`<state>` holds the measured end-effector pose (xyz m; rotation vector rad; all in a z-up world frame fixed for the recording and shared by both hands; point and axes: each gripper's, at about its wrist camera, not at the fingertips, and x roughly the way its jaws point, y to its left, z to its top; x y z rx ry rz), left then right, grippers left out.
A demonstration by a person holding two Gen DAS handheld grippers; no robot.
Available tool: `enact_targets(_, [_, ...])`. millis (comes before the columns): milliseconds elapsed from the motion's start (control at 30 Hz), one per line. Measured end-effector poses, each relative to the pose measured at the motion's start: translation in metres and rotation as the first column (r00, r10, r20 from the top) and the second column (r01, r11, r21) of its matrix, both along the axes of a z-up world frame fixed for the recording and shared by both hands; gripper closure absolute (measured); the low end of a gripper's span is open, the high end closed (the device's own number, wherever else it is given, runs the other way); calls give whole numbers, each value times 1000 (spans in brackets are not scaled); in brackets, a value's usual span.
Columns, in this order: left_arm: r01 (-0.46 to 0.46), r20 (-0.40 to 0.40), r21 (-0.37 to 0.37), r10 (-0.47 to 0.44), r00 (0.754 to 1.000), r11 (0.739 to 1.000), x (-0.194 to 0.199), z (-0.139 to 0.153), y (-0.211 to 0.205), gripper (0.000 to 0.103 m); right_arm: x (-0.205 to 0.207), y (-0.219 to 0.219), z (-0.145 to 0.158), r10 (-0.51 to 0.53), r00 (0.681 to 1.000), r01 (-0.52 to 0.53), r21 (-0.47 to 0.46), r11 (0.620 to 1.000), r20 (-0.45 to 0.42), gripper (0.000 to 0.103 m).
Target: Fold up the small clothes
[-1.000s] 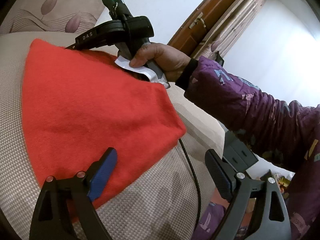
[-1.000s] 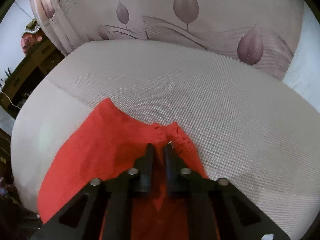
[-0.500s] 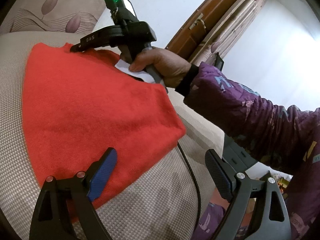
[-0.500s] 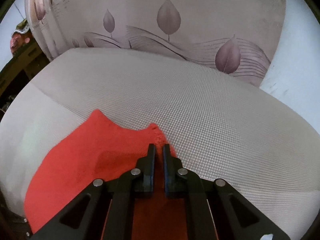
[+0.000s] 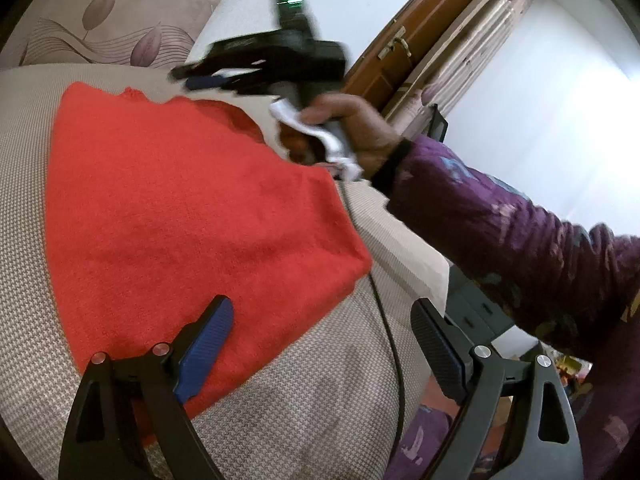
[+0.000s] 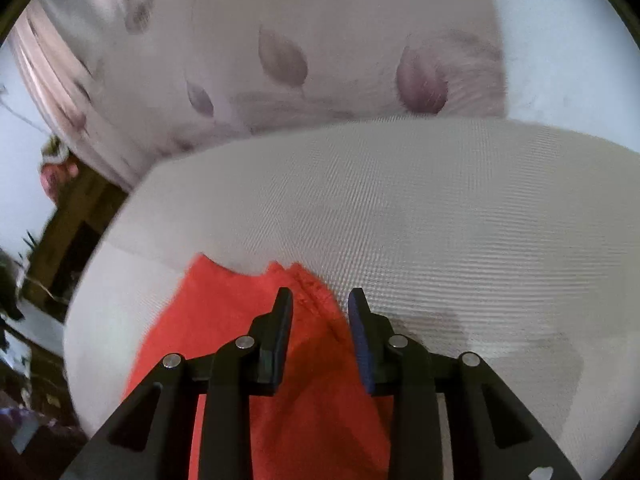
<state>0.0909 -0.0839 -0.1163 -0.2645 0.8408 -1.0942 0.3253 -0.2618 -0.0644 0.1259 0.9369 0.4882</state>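
1. The red garment (image 5: 192, 216) lies spread flat on the woven grey cushion (image 5: 304, 408), folded into a broad wedge with its wide edge toward you and its narrow end at the far side.
2. Your left tool (image 5: 320, 336) hangs low over the near edge of the garment with its jaws spread wide. The blue pad (image 5: 208, 344) sits over the red cloth and the other pad over the bare cushion near the black cable (image 5: 394, 344). Nothing is between them.
3. Your right tool (image 6: 320, 312) is above the far, narrow end of the garment (image 6: 308, 380). Its jaws are opening, and the red cloth shows in the gap below them; the pads do not press on it.
4. In the left wrist view, the right tool (image 5: 208, 80) appears blurred, lifted just off the top edge of the garment, with your right hand (image 5: 352, 128) wrapped round its handle and a purple patterned sleeve (image 5: 520, 248) behind.
5. The far end of the garment shows a small ruffled notch right in front of the right tool's fingertips.
6. Beyond the cushion stands a pale backrest (image 6: 320, 72) printed with leaves; a brown wooden door (image 5: 424, 24) shows at the upper right of the left wrist view.
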Motion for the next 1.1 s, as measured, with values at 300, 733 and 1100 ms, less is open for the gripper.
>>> enact_targets(300, [-8, 9, 16, 7, 1000, 1000, -2, 1, -4, 13, -141, 18, 40, 158, 981, -162, 27, 986, 111, 74])
enact_targets(733, [-167, -29, 18, 168, 985, 986, -9, 12, 29, 13, -226, -12, -34, 17, 999, -16, 30, 999, -40, 90])
enact_targets(1100, [-425, 297, 263, 347, 890, 866, -22, 37, 18, 13, -237, -11, -34, -10, 1000, 10, 46, 999, -3, 87])
